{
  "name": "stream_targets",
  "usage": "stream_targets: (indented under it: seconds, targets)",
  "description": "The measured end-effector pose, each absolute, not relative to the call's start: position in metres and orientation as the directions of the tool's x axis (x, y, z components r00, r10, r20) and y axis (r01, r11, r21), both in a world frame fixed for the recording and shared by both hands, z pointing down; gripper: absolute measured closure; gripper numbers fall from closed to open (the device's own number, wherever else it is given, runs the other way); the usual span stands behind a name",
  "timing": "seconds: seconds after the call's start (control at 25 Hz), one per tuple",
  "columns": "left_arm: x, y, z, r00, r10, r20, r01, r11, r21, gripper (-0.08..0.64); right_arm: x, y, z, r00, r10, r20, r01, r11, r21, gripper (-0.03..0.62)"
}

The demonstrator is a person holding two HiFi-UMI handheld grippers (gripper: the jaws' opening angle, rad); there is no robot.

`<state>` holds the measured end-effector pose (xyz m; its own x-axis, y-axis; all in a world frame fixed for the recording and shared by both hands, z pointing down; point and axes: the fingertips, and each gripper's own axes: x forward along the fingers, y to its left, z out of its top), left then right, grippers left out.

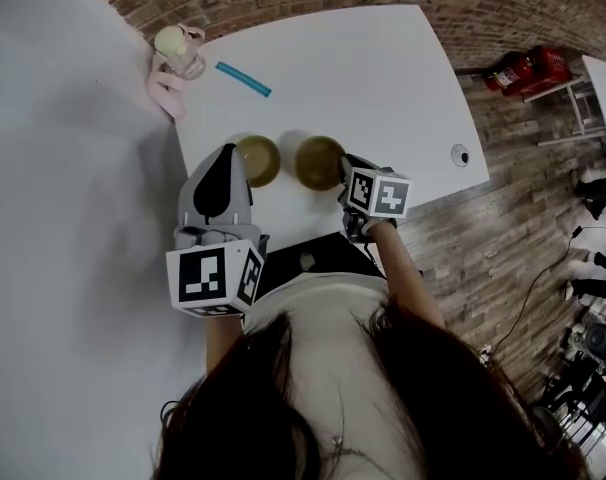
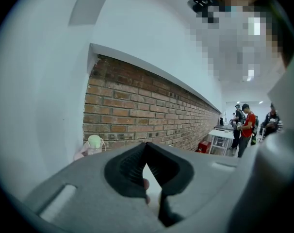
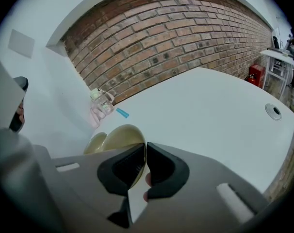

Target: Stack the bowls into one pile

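Two olive-gold bowls are sitting side by side, slightly apart, on a white table (image 1: 383,78), near its lower edge in the middle of the head view. The right gripper (image 1: 345,168) is reaching in from the right, and its tongs are clamping the rim of the right-hand bowl (image 1: 318,161); in the right gripper view that thin rim is showing pinched between the black pads (image 3: 127,165). The left gripper (image 1: 228,153) is being held just left of the left-hand bowl (image 1: 260,160), its tongs pressed together with nothing between them, aiming up at a brick wall (image 2: 152,110). Toward the table's upper left, a blue stick (image 1: 243,79) is lying near a glass cup (image 1: 178,56) holding a pale ball.
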<state>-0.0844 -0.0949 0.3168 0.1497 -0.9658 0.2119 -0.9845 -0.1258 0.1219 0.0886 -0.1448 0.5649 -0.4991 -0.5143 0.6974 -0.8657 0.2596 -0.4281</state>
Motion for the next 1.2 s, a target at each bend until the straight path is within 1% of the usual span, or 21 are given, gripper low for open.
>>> stream_targets:
  seconds: [0.44,1.2]
  targets:
    - [-0.095,-0.084,0.312,0.129,-0.972,0.196,-0.987,-0.107,0.121,0.561,0.075,-0.145,0.549,-0.525,-0.522,0.673,-0.850,0.286,-0.442,0.571]
    - [-0.138,-0.064,0.311,0.033,-0.983,0.180,-0.991,-0.009,0.133,0.560,0.029,-0.149,0.539,-0.576,-0.497,0.648,-0.817,0.356,-0.454,0.571]
